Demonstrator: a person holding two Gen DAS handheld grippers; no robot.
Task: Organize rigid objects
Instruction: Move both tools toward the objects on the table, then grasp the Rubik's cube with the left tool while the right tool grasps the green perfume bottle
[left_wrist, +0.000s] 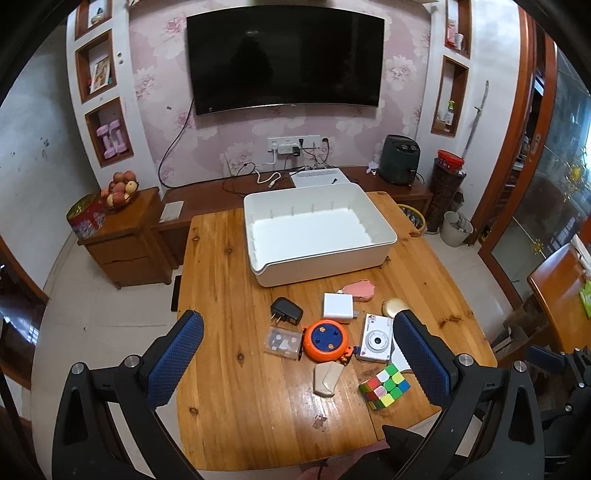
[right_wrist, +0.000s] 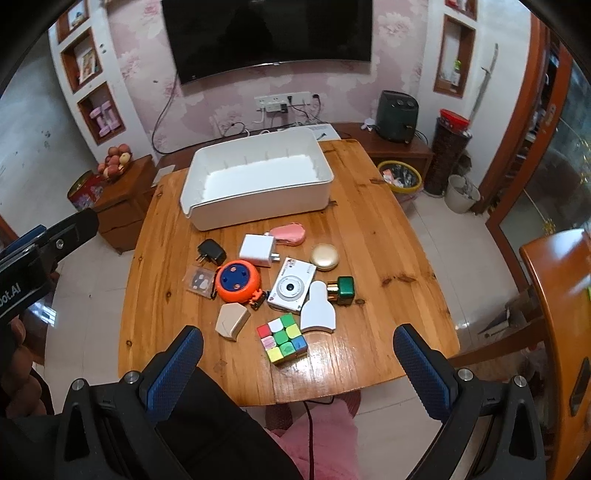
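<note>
White bin (right_wrist: 258, 201) bare inside, beyond scattered objects (right_wrist: 288, 288).

- Wooden table (right_wrist: 369, 229), its planks running near to far.
- White bin (right_wrist: 258, 177) at the far middle.
- Just near it: pink case (right_wrist: 290, 234), white charger (right_wrist: 256, 250), black plug adapter (right_wrist: 211, 252).
- Middle: clear small box (right_wrist: 200, 280), orange round reel (right_wrist: 237, 280), white camera (right_wrist: 291, 286), gold round compact (right_wrist: 324, 256), green bottle (right_wrist: 341, 291).
- Nearest: beige piece (right_wrist: 231, 320), colour cube (right_wrist: 282, 338), white flat piece (right_wrist: 317, 312).
</note>
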